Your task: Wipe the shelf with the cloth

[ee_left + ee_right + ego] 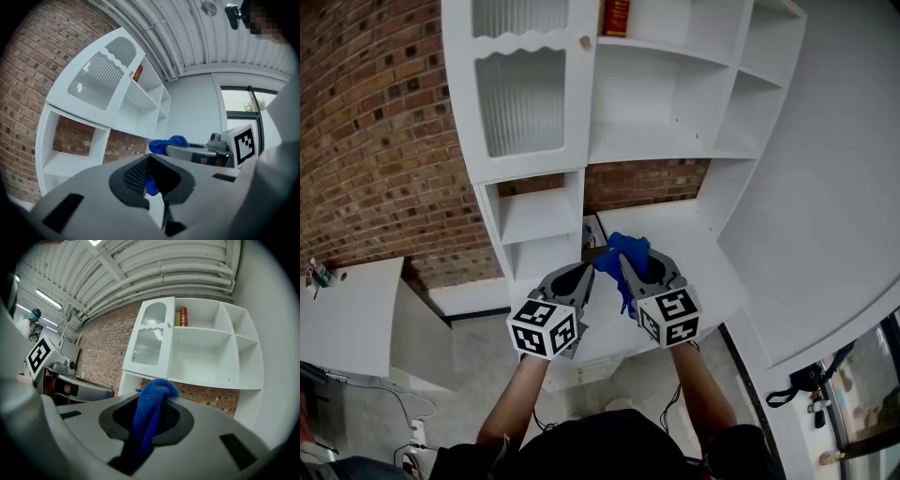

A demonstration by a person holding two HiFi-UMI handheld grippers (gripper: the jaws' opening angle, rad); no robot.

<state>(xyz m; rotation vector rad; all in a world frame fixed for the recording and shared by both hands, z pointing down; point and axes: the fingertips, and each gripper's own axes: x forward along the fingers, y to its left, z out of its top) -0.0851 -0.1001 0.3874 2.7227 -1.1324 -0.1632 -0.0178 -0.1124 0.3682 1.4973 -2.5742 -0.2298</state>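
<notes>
Right gripper view: your right gripper (155,401) clamps the cloth (146,420), held in the air short of the shelf (206,336). Your left gripper (149,160) is closed on nothing. No wiping seems done yet.

Straight ahead of my left tongs (586,272) and right tongs (628,262) is the white shelf unit (675,112), backed up against a brick wall (375,141). Both tips hang over its low ledge (694,239). Way up above the tongs, a red canister (616,17) stands on the top shelf, just right of the ribbed-glass door (522,98). Ahead of my left tongs there's a stack of small cubbies (539,216). Off to the left of the tongs is a white table (352,314) with some small thing (319,274) at its far corner, too tiny to make out. Cables (403,412) trail over the grey floor (478,366) below my left arm.
</notes>
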